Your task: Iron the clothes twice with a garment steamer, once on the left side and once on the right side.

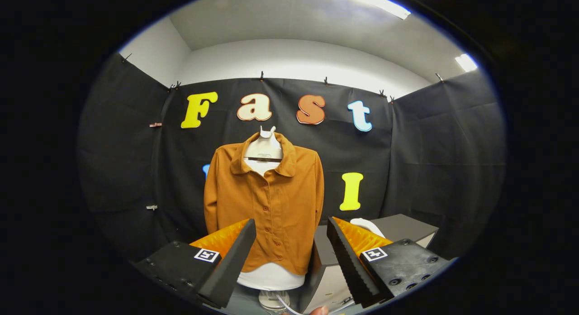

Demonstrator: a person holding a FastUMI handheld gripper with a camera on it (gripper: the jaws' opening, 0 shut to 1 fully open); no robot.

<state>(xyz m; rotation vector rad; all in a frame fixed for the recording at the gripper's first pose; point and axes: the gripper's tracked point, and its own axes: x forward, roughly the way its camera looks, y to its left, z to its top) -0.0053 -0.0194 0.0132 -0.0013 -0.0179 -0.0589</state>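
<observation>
Hanging beyond the tongs (289,260), an orange-brown shirt (267,202) is dressed over a white torso form (270,276) that stands against the black cloth wall (429,152). Left of the left finger, that wall carries two small clips, one higher (155,124) and one lower (152,207). The left finger (228,265) is a dark wedge with an orange ribbed back and a square printed marker (207,255) on its base; its tip lies in front of the shirt's lower left part. Between the two fingers there is a wide gap with nothing in it: the tongs stand well open and grip nothing. Through that gap the shirt's button row and hem show, with the white bottom of the form under the hem and a round base (273,300) below that. A thin white cord (285,304) runs near the base, and a small bit of a fingertip (319,311) shows just behind the gap, close to the tongs. The shirt hangs upright, collar folded open around the white neck, sleeves straight down at both sides; it sits slightly toward the left finger rather than dead centre. The right finger (350,260) has a toothed inner face and its own marker (373,254). Just beyond and beside it stands a grey box-like stand (402,226), right of the shirt. A white rounded object (367,225) rests on that stand, partly hidden behind the right finger's orange back; whether it is the steamer cannot be told.
</observation>
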